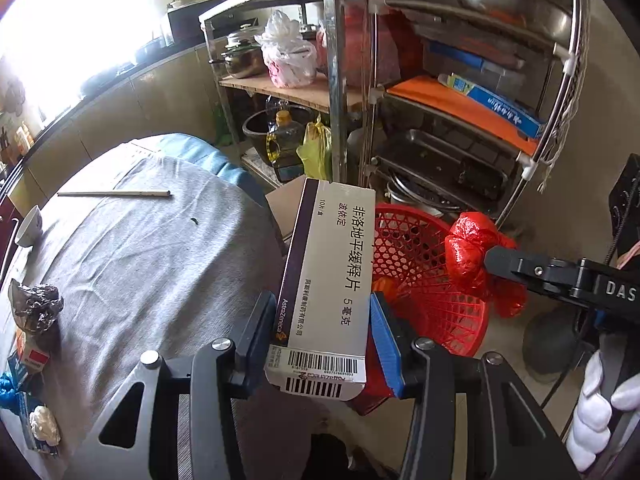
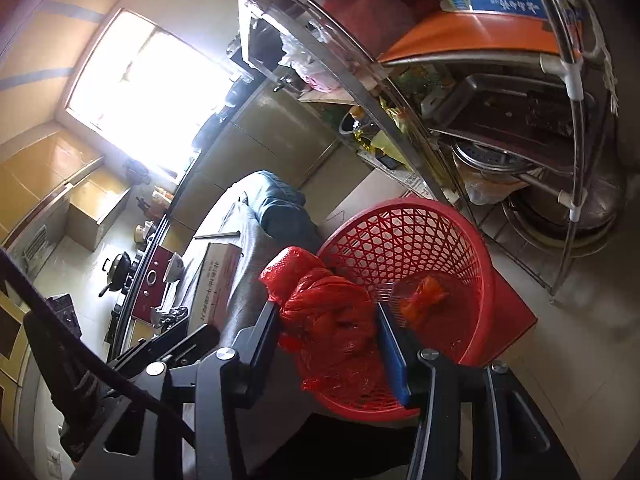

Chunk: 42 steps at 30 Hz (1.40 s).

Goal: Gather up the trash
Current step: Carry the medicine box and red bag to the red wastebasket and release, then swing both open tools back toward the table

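Showing orange scrap inside red basket, right view only

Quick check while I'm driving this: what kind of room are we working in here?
Most likely a home kitchen. A stove with a wok runs along the counter under the window, a metal rack holds pots, trays and a cooking oil bottle, and a cloth-covered table carries a bowl and chopsticks.

Both cameras sit on the grippers, looking forward and down along the fingers. The left view faces the table edge; the right view is close above the red basket. They share the basket (and the metal shelves).
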Tool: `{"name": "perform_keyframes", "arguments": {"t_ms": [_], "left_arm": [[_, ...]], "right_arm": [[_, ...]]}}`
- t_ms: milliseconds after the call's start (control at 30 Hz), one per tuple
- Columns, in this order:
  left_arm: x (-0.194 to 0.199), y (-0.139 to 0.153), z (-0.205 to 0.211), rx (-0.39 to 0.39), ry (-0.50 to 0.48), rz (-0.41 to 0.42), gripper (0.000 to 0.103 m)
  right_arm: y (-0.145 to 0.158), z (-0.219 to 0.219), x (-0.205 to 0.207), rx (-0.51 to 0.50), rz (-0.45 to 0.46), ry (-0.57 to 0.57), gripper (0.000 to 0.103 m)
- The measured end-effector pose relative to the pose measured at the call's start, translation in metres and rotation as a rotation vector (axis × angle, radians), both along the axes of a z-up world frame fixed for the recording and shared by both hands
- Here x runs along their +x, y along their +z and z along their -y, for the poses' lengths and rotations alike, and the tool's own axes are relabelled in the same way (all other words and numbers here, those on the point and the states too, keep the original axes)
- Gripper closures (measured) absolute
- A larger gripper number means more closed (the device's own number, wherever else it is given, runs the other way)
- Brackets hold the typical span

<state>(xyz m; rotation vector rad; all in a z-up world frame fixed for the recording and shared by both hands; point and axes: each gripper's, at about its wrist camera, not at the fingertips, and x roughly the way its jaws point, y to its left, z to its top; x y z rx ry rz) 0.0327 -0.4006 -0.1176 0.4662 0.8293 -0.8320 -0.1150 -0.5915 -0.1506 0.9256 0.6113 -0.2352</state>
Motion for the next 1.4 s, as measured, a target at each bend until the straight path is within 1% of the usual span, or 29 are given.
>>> {"name": "perform_keyframes", "arguments": {"t_ms": [267, 400, 500, 533, 600, 700, 800, 933, 1067, 1167, 1267, 1333, 1400], "left_arm": [[0.008, -0.021, 0.021, 0.03, -0.008, -0.026, 0.053], [0.014, -0.033, 0.03, 0.039, -0.02, -0.072, 0.052], [0.018, -0.039, 0.034, 0.032, -0.038, -0.112, 0.052], [0.02, -0.04, 0.034, 0.028, -0.039, -0.124, 0.049], [0.022, -0.04, 0.031, 0.017, -0.04, -0.141, 0.048], [0.023, -0.035, 0.018, 0.007, -0.032, -0.143, 0.048], [0.022, -0.026, -0.001, 0.003, -0.017, -0.125, 0.048], [0.022, -0.01, -0.041, 0.003, 0.032, -0.091, 0.046], [0.025, 0.008, -0.097, -0.026, 0.114, -0.079, 0.046], [0.025, 0.02, -0.149, -0.04, 0.203, -0.051, 0.046], [0.023, 0.032, -0.212, -0.06, 0.309, -0.017, 0.046], [0.02, 0.037, -0.251, -0.071, 0.389, 0.006, 0.042], [0.018, 0.04, -0.294, -0.091, 0.489, 0.015, 0.039]], "right_arm": [[-0.013, 0.01, 0.007, 0.029, -0.012, -0.043, 0.051], [-0.022, 0.019, 0.01, 0.044, -0.017, -0.063, 0.05], [-0.029, 0.025, 0.014, 0.078, -0.018, -0.073, 0.048], [-0.031, 0.026, 0.014, 0.086, -0.018, -0.075, 0.047], [-0.032, 0.027, 0.016, 0.094, -0.021, -0.074, 0.043], [-0.032, 0.024, 0.017, 0.085, -0.022, -0.073, 0.043], [-0.029, 0.018, 0.019, 0.071, -0.02, -0.063, 0.043], [-0.023, 0.006, 0.025, 0.046, -0.021, -0.036, 0.043], [-0.007, -0.019, 0.037, -0.01, -0.02, 0.001, 0.043], [0.014, -0.044, 0.049, -0.079, -0.003, 0.04, 0.043], [0.039, -0.073, 0.062, -0.166, 0.018, 0.086, 0.043], [0.056, -0.095, 0.073, -0.228, 0.036, 0.121, 0.043], [0.074, -0.118, 0.083, -0.291, 0.052, 0.161, 0.043]]}}
